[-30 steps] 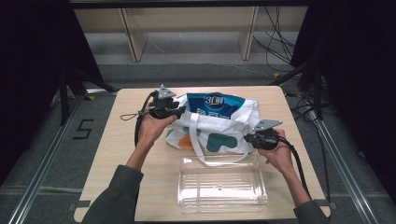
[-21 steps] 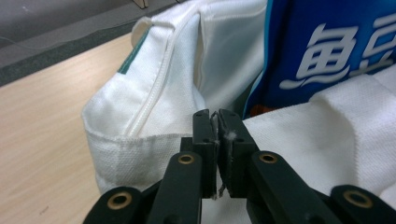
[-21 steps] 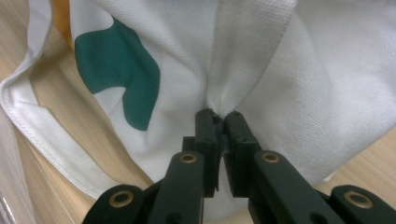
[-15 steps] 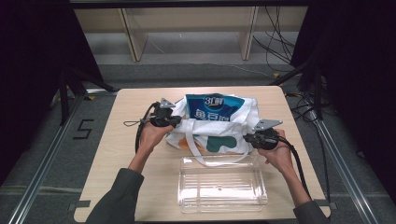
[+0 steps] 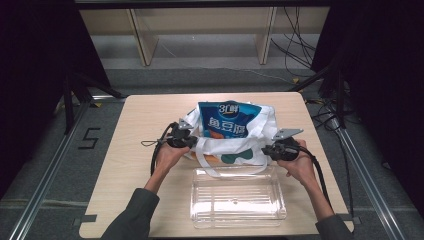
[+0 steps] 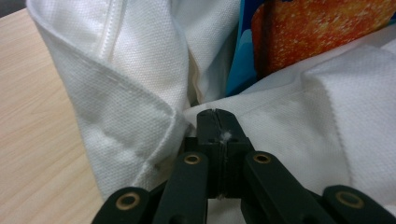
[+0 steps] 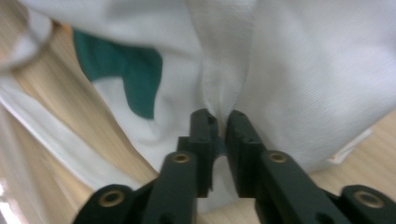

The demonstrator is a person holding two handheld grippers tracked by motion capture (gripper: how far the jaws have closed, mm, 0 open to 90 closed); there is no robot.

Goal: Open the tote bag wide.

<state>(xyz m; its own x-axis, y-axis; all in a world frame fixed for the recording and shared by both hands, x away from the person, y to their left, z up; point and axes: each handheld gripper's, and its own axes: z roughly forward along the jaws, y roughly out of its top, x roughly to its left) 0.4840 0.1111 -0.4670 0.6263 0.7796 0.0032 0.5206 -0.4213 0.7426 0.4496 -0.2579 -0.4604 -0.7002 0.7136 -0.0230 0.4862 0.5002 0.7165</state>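
A white cloth tote bag [image 5: 235, 147] with a green print lies mid-table, and a blue snack packet [image 5: 227, 120] sticks up out of it. My left gripper [image 5: 192, 141] is at the bag's left edge. In the left gripper view its jaws [image 6: 216, 116] are shut tight, tips against the white cloth [image 6: 130, 84], beside the packet's orange print [image 6: 317, 28]. My right gripper [image 5: 265, 150] is at the bag's right edge. Its jaws [image 7: 218, 119] have just been opening. A fold of the bag [image 7: 317, 70] sits loosely in the narrow gap between them.
A clear plastic box [image 5: 237, 197] stands just in front of the bag, near the table's front edge. The wooden table [image 5: 145, 115] is bare at its left and back. Black cables trail from both grippers. A shelf frame stands on the floor beyond.
My left hand has come down toward the table, and the bag's left side has sunk with it. The right hand has stayed where it was.
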